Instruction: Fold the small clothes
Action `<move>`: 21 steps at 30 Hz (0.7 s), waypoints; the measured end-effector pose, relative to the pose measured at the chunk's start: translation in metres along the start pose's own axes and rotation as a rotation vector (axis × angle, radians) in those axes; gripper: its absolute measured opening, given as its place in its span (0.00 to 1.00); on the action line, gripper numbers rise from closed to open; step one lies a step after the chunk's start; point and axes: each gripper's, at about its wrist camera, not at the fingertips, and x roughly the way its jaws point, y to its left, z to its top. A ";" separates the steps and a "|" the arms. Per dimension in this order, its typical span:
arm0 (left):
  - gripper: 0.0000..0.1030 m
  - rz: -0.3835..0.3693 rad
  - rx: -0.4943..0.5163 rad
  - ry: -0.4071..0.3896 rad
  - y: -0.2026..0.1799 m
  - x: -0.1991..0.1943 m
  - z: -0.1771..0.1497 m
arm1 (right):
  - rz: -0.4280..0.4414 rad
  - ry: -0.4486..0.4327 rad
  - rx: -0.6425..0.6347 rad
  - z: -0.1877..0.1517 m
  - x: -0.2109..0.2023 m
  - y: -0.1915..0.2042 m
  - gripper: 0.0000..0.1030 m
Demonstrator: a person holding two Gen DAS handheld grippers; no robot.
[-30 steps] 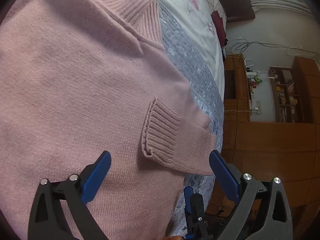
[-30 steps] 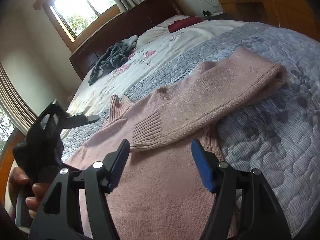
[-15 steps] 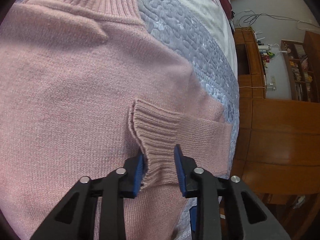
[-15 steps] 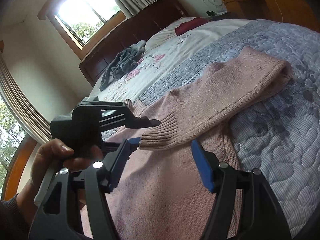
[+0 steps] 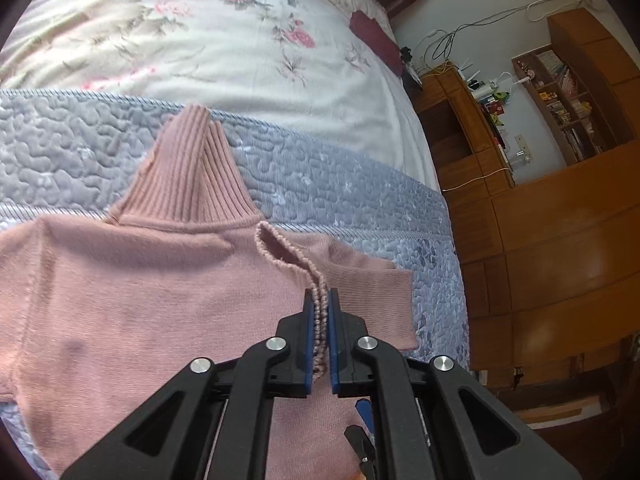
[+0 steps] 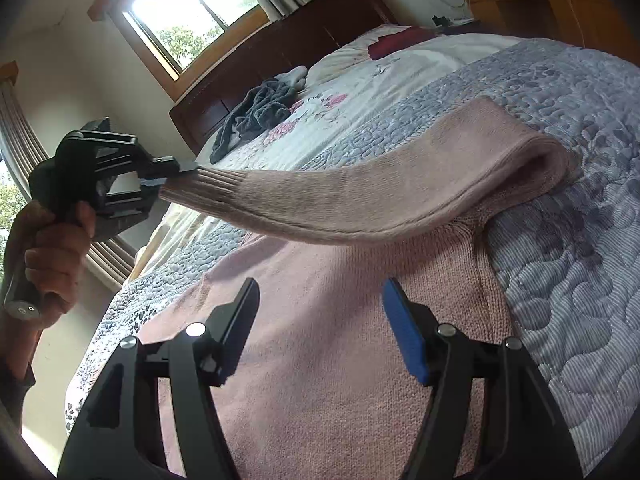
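Observation:
A pink knit sweater (image 5: 132, 304) lies flat on the bed, its ribbed collar (image 5: 188, 176) pointing toward the floral sheet. My left gripper (image 5: 321, 300) is shut on the ribbed cuff (image 5: 292, 256) of one sleeve. In the right wrist view that left gripper (image 6: 176, 174) holds the sleeve (image 6: 360, 196) lifted and stretched above the sweater body (image 6: 332, 340). My right gripper (image 6: 320, 300) hovers open just over the sweater body, nothing between its fingers.
A grey-blue quilted cover (image 6: 580, 240) lies under the sweater. Beyond it are a floral sheet (image 5: 200, 40), a dark grey garment (image 6: 256, 112) and a dark red item (image 6: 400, 42) near the headboard. Wooden cabinets (image 5: 560, 240) stand beside the bed.
My left gripper closed on the sleeve cuff and lifted it up off the sweater, stretching the sleeve into the air. The right gripper stayed open and nearly still.

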 end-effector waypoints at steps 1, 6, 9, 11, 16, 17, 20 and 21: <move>0.05 0.014 0.004 -0.012 0.003 -0.010 0.002 | 0.001 0.000 0.001 0.000 0.000 0.000 0.63; 0.05 0.083 -0.013 -0.041 0.036 -0.049 0.011 | 0.005 0.000 -0.003 0.000 0.001 0.002 0.63; 0.05 0.125 -0.035 -0.041 0.061 -0.063 0.011 | 0.004 0.002 0.001 0.000 0.001 0.000 0.63; 0.05 0.153 -0.052 -0.036 0.079 -0.069 0.011 | 0.002 0.001 0.001 0.000 0.002 0.000 0.63; 0.05 0.199 -0.124 0.003 0.131 -0.075 0.006 | -0.001 0.001 -0.006 -0.001 0.002 0.001 0.63; 0.05 0.205 -0.139 0.007 0.141 -0.076 0.005 | -0.003 0.001 -0.007 -0.001 0.003 0.001 0.63; 0.05 0.215 -0.180 0.016 0.169 -0.081 0.002 | -0.007 0.005 -0.007 -0.001 0.004 0.000 0.63; 0.05 0.217 -0.193 0.021 0.177 -0.083 0.001 | -0.008 0.004 -0.009 -0.001 0.005 -0.001 0.63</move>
